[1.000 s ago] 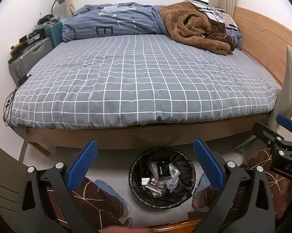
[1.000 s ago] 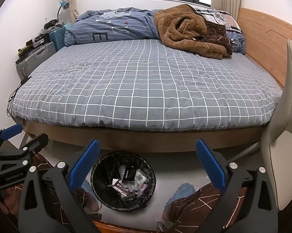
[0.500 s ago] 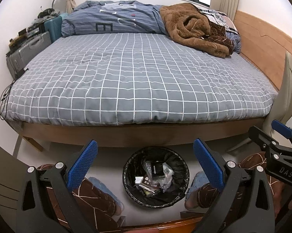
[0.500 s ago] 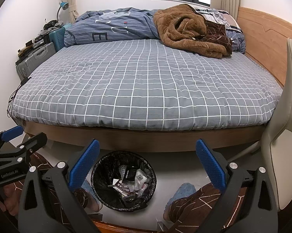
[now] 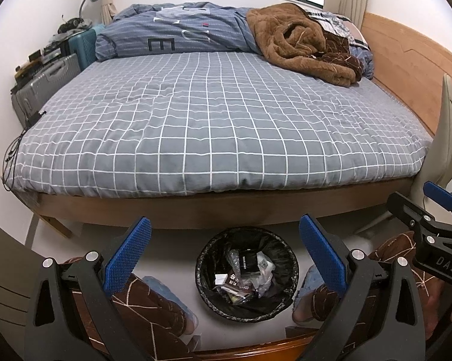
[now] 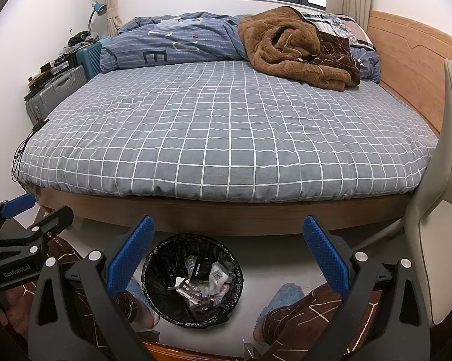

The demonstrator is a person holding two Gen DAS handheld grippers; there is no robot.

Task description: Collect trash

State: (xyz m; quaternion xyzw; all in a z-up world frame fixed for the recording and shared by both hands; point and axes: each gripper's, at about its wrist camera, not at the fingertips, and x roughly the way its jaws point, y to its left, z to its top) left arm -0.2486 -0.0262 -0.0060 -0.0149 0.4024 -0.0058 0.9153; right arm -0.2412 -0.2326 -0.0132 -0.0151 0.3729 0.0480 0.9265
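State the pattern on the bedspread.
Grey with a white grid check on the bedspread; clearest in the right wrist view.

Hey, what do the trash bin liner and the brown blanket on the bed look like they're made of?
Trash bin liner: thin black plastic film, apparently; it's glossy and crinkled over the rim. Brown blanket: looks like plush fleece, matte and fuzzy, bunched in soft folds.

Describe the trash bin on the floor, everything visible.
The trash bin is round and low, lined with a crinkled black plastic bag folded over its rim. It stands upright on the pale floor just in front of the wooden bed frame, between the person's slippered feet. It is partly filled with loose trash: a dark box with white lettering, clear plastic wrappers, small white cards and paper scraps. Nothing touches it but the floor; both grippers are above it, jaws open and empty.
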